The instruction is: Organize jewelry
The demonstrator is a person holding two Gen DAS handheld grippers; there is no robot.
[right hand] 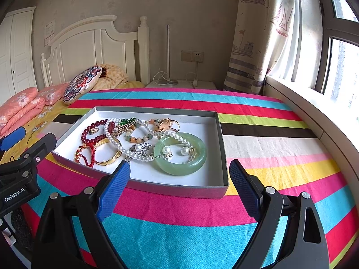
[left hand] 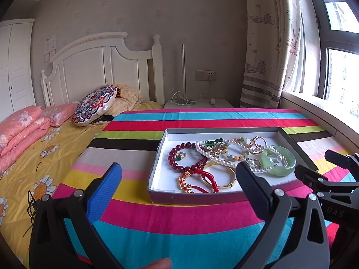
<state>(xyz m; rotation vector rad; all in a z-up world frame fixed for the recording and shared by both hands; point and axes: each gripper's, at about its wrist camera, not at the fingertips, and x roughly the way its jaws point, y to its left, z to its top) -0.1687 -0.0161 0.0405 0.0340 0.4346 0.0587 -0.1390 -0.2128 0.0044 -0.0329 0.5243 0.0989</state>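
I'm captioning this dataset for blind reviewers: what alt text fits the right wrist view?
A shallow grey box of tangled jewelry sits on a striped cloth, holding a green jade bangle, pearl strands, a gold bangle and red beads. The open right gripper hovers at the box's near edge, touching nothing.

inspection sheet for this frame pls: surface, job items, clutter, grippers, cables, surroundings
Surface: striped multicolour cloth spread flat on the bed.
Job's things: shallow grey cardboard box holds a tangle: pale green jade bangle, gold bangle, dark red bead bracelet, white pearl strand, red cord bracelet.
Clutter: nothing seen on the cloth outside the box.
Grippers: left gripper and right gripper both open, empty, short of the box.
Cables: white cable on the white nightstand.
Surroundings: patterned round cushion, folded pink quilt, boat-print curtain.
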